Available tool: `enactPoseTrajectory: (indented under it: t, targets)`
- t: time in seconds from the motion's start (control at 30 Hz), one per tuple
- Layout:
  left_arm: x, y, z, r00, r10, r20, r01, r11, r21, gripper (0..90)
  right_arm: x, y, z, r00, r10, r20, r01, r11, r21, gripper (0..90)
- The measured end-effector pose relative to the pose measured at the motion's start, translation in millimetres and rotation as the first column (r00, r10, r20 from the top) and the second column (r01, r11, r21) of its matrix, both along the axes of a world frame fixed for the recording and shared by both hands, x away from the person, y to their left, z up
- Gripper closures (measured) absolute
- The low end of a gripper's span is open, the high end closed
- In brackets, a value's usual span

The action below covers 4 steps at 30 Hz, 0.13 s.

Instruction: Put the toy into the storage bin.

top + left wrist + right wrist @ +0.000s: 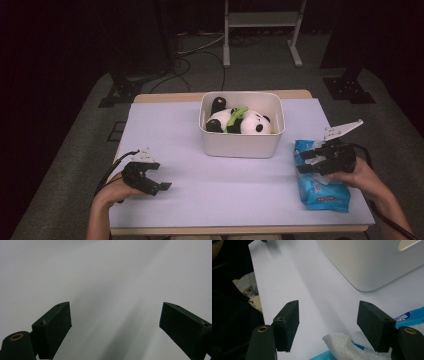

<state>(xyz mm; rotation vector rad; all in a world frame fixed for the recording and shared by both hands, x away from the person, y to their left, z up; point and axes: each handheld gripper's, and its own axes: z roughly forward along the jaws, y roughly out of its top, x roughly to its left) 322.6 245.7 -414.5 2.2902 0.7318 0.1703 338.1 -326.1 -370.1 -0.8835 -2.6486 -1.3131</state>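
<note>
Over a crinkly blue plastic packet (320,187), right gripper (311,161) hangs released, jaws wide

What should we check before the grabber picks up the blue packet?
1. Right gripper jaws open: ok.
2. Blue packet under the right gripper, its crinkled end between the jaws: ok.
3. Pads pressing on the packet: not ok, not yet.
4. Left gripper open with nothing between its jaws, away from the packet: ok.
5. Room in the white bin beside the toy panda: cannot tell.
</note>
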Motion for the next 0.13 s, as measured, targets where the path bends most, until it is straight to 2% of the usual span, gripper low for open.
enactPoseTrajectory:
  t: [0.13]
  targets:
    - [-0.3,-0.2,1.6,1.0000,-0.003,0.005,0.003,1.0000,0.001,9.6,-1.5,1.5,-0.1,1.0000,0.004,0.006,-0.004,1.000,-0.004,32.9]
